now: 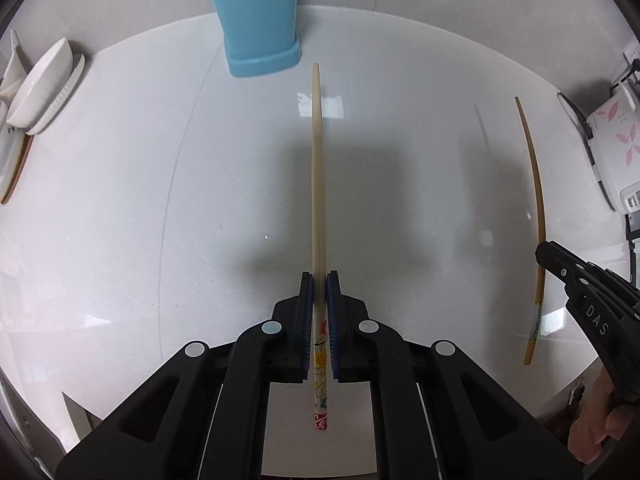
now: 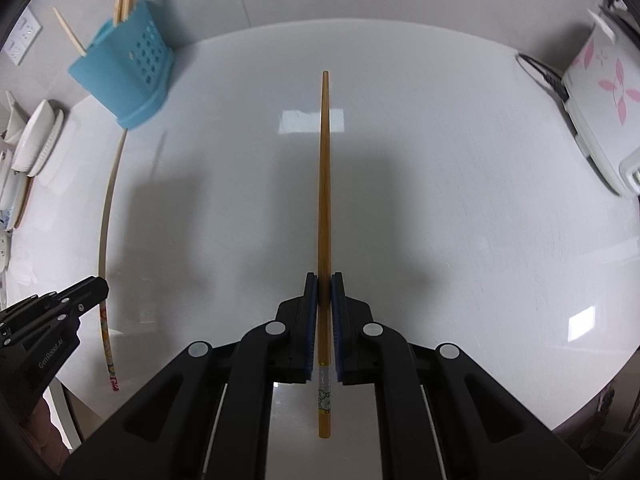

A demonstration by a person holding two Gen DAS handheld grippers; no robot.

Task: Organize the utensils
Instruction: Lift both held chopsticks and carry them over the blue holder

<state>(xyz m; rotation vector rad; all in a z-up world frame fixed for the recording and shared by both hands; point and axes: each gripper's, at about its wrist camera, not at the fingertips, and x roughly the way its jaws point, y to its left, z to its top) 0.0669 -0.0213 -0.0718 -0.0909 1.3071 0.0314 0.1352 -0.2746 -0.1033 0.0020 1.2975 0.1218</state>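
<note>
The pale chopstick [image 1: 317,168] sits clamped between the closed jaws of the left gripper [image 1: 319,280], held near its painted end, tip pointing toward the blue holder [image 1: 256,20]. The darker chopstick [image 2: 324,208] is pinched the same way in the right gripper [image 2: 324,282]. Both look light, stiff and smooth, so they may pivot or slip; gripping by the thick decorated end seems sensible. Both hover above the white tabletop [image 1: 120,200], with stacked dishes [image 1: 44,88] at its left edge.
</note>
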